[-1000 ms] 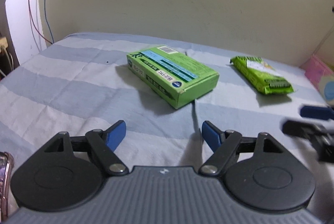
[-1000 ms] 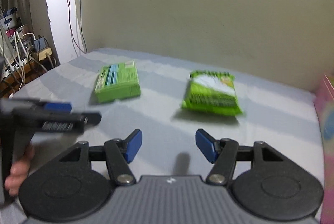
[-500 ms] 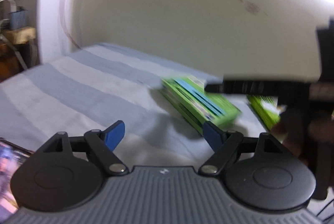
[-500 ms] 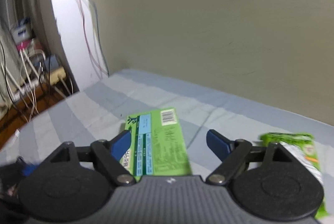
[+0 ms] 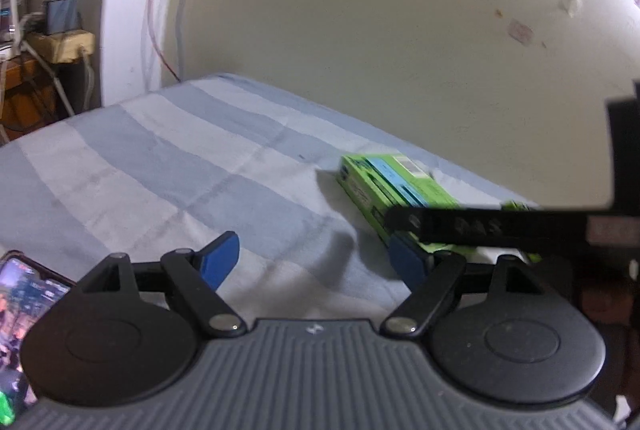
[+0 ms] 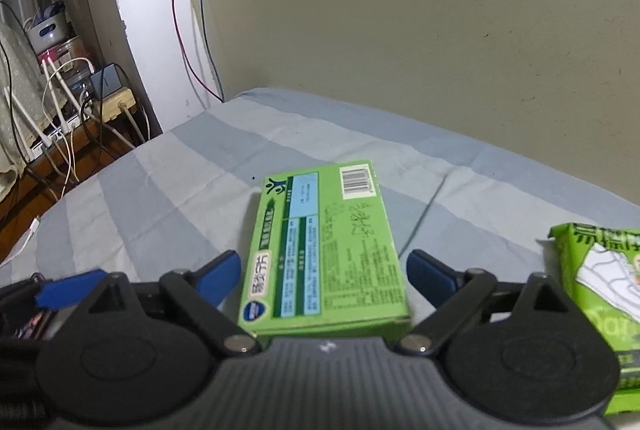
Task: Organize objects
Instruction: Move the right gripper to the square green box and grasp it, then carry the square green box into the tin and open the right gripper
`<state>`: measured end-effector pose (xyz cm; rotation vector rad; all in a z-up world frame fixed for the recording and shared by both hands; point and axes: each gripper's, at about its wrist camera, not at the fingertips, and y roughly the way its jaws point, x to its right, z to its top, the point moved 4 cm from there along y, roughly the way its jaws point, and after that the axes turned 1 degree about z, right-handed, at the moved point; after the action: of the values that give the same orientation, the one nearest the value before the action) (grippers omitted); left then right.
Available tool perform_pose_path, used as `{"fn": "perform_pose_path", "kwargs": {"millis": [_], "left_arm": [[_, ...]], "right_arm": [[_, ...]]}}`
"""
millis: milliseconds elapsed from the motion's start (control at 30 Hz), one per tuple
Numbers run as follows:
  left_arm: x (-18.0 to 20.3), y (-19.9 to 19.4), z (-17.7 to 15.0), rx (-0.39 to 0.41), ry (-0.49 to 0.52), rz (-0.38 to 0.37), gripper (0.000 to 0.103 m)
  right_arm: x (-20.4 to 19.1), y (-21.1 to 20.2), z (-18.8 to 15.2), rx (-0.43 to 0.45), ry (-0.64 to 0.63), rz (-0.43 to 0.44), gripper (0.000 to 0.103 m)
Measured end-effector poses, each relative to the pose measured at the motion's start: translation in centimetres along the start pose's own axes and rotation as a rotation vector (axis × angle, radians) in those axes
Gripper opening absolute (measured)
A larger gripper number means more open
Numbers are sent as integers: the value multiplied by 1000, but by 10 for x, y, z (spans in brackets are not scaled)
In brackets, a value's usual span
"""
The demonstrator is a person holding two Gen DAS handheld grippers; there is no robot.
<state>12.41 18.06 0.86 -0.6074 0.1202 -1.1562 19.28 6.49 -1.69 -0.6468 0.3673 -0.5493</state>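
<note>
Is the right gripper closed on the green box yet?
No. The right gripper is open: its jaws straddle the green box, which lies flat on the bed.

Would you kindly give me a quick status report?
Both grippers open: right straddling the green box, not touching; left over bare sheet. Green packet to the right. Nothing in the way.

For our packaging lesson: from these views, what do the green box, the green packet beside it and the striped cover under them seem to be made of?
Green box: probably printed cardboard, matte; crisp straight edges, flat faces, a barcode.
Green packet: likely plastic film, slightly glossy; soft bulging shape, though only part shows.
Striped cover: woven fabric, matte; it creases and dips softly.
The open right hand-held gripper straddles the box.
</note>
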Motion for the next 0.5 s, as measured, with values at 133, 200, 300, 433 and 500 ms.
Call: {"fn": "perform_pose_path", "kwargs": {"millis": [133, 200, 300, 433, 500], "left_arm": [[-15, -7, 6, 50, -63, 74, 84], [-19, -5, 6, 46, -75, 86, 84], [-17, -1, 5, 29, -60, 83, 84], [-11, -1, 4, 25, -35, 29, 84], [-4, -3, 3, 26, -14, -50, 84]], "right_arm": [[-14, -2, -3, 4, -110, -55, 96], [-20, 2, -5, -12, -145, -76, 90], [-24, 7, -11, -38, -200, -109, 82], [-23, -25, -32, -58, -218, -72, 82], [-21, -55, -56, -71, -257, -43, 83]]}}
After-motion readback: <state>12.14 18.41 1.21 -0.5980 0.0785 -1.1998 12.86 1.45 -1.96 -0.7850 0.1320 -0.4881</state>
